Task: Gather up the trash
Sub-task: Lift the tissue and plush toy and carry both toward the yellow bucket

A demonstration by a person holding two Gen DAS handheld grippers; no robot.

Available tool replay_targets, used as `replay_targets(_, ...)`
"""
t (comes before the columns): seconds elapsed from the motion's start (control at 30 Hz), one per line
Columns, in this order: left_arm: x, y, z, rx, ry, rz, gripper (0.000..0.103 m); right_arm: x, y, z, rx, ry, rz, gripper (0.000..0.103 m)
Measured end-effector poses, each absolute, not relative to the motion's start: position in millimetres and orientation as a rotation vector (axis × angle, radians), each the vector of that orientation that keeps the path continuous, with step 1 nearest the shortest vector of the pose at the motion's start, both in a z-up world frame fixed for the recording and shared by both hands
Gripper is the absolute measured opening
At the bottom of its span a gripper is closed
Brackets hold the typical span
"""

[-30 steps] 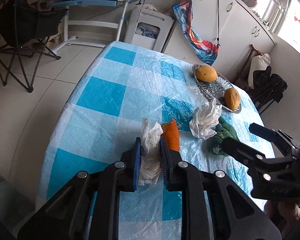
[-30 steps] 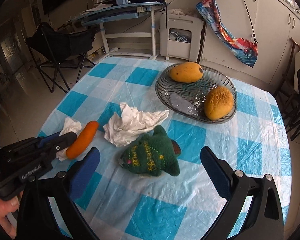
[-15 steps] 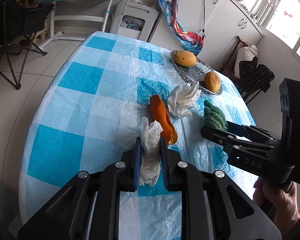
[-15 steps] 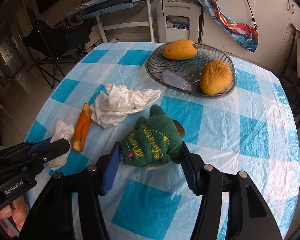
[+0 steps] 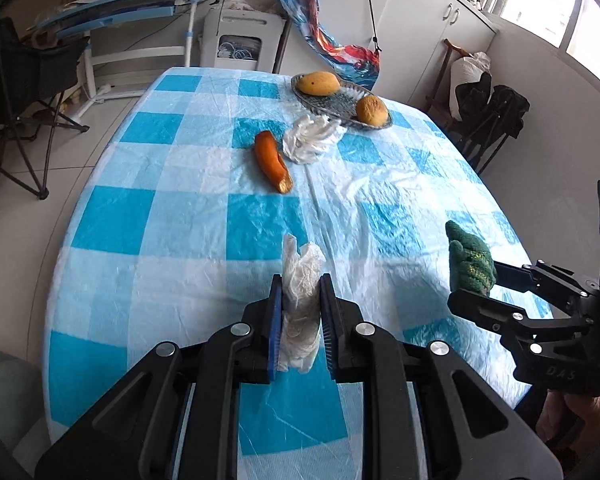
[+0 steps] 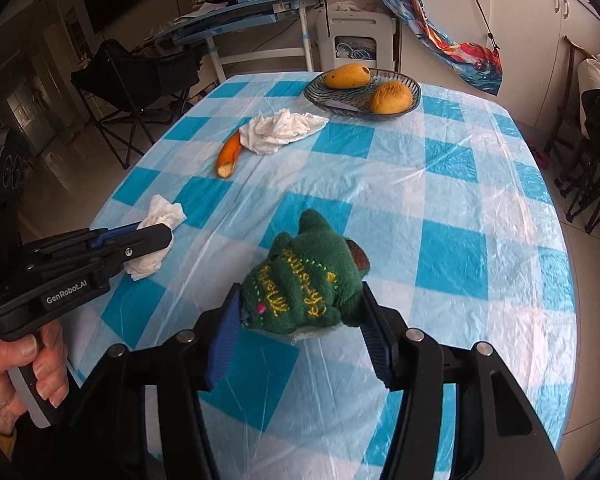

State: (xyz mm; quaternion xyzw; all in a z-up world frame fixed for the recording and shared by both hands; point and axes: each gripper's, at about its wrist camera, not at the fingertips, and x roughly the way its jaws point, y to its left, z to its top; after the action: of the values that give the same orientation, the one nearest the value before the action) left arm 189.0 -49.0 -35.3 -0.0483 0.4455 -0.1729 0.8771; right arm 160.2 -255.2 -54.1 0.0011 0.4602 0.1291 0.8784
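Note:
My left gripper is shut on a crumpled white tissue and holds it over the near part of the table; it also shows in the right wrist view. My right gripper is shut on a green plush toy with yellow stitching, lifted above the checked cloth; the toy shows in the left wrist view. An orange peel and a larger crumpled white tissue lie further back on the table.
A glass dish with two yellow-orange fruits stands at the far side of the blue-and-white checked table. Folding chairs, a desk and cabinets stand around the table.
Both grippers have pulled back toward the near edge. The right gripper closed on the green plush toy and lifted it. The left still holds the tissue, now far from the peel.

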Motion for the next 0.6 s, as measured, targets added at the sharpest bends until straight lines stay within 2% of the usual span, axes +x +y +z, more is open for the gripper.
replay_targets(0.13, 174.2, -57.2, -37.0, -0.041, 0.935, -0.345, 0.017, 141.9, -260.3, -58.5, 0.004, 0.969, 0.257, 0.058)
replay_targets(0.23, 169.6, -61.2, -37.8, -0.012, 0.933, -0.325, 0.019, 137.0, -258.8, -60.1, 0.000, 0.966, 0.255, 0.063)
replay_targets(0.33, 165.7, -64.8, -39.1, 0.010, 0.929, -0.325, 0.029, 132.2, -254.0, -61.6, -0.010, 0.959, 0.262, 0.071)
replay_targets(0.4, 162.5, -67.0, -39.2, 0.027, 0.923, -0.329, 0.038, 128.9, -251.4, -62.7, -0.006, 0.954, 0.262, 0.079)
replay_targets(0.43, 161.3, -68.5, -39.4, 0.034, 0.920, -0.331, 0.040, 126.5, -250.7, -63.2, 0.000, 0.951, 0.262, 0.080)
replay_targets(0.5, 159.8, -69.4, -39.7, 0.047, 0.916, -0.311, 0.057, 124.4, -250.3, -63.1, 0.014, 0.944, 0.261, 0.081)
replay_targets(0.6, 159.9, -67.4, -40.3, 0.032, 0.911, -0.304, 0.062, 120.7, -252.1, -62.1, 0.033, 0.929, 0.252, 0.082)
